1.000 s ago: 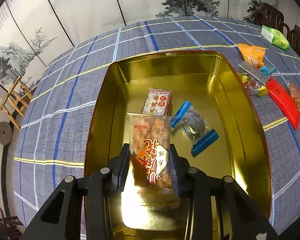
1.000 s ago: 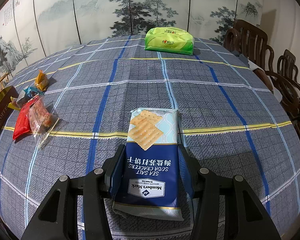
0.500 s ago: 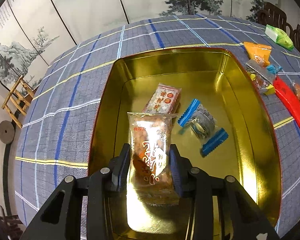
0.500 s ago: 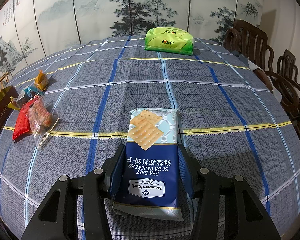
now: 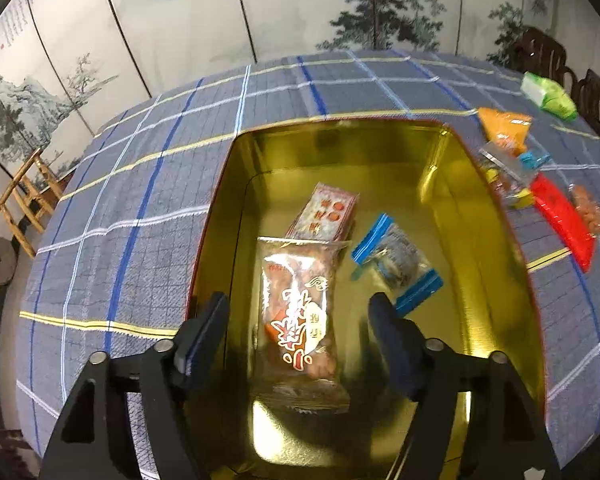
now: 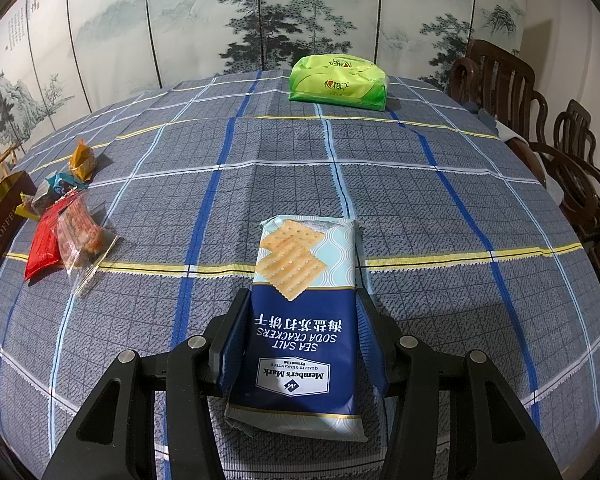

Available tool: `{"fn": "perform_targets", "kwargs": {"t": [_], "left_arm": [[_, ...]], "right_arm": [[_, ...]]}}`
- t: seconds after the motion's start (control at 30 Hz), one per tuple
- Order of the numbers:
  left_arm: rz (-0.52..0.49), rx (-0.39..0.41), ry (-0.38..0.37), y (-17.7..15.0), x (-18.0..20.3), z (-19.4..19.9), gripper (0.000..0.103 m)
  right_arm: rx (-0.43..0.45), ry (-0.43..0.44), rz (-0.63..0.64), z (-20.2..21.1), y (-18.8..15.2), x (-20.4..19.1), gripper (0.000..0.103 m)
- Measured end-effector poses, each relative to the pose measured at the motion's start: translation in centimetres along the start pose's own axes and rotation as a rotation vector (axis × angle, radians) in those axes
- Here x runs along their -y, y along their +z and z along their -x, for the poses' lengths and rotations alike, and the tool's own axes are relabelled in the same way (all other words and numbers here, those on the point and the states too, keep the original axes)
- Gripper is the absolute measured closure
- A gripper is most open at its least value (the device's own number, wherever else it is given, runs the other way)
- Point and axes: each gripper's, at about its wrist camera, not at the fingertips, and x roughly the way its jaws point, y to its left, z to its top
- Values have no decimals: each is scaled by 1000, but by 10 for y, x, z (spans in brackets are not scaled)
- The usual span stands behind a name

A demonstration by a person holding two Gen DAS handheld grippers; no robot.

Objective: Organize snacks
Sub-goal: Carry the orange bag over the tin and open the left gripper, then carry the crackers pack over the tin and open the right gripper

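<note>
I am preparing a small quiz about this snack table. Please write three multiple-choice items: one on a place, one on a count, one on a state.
1. Where does the peanut snack packet lie?
A. in the gold tin
B. on the cloth
C. on a chair

2. How many packets are in the tin?
A. one
B. three
C. five

3. What do the right tongs do?
A. stand open and bare
B. grip the soda crackers pack
C. grip a green bag

Answers:
1 A, it rests on the tin floor between the opening left tongs, whose pads are clear of it.
2 B, three lie inside.
3 B, both pads press its sides.
</note>
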Motion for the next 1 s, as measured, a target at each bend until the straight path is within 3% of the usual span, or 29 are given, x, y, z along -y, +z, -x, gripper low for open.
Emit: {"fn": "perform_targets", "kwargs": {"t": [0.17, 0.27, 0.43, 0.57, 0.83, 1.0], "left_arm": [[16, 60, -19, -1, -5, 17, 30], [41, 111, 13, -6, -8, 33, 30], [126, 185, 29, -26, -12, 68, 29], [178, 210, -8, -45, -9, 90, 29], [133, 235, -24, -75, 22, 123, 25], [218, 228, -108, -89, 21, 134, 25]], "right_arm": [[-2, -3, 0, 0, 0, -1, 52], [-13, -2, -1, 1, 0, -1, 52], [-42, 73, -45, 8, 2, -2, 52], [-55, 144, -83, 17, 2, -9, 52], [-29, 339, -66, 48, 23, -73, 52], [-42, 519, 16, 59, 49, -149, 52]]}}
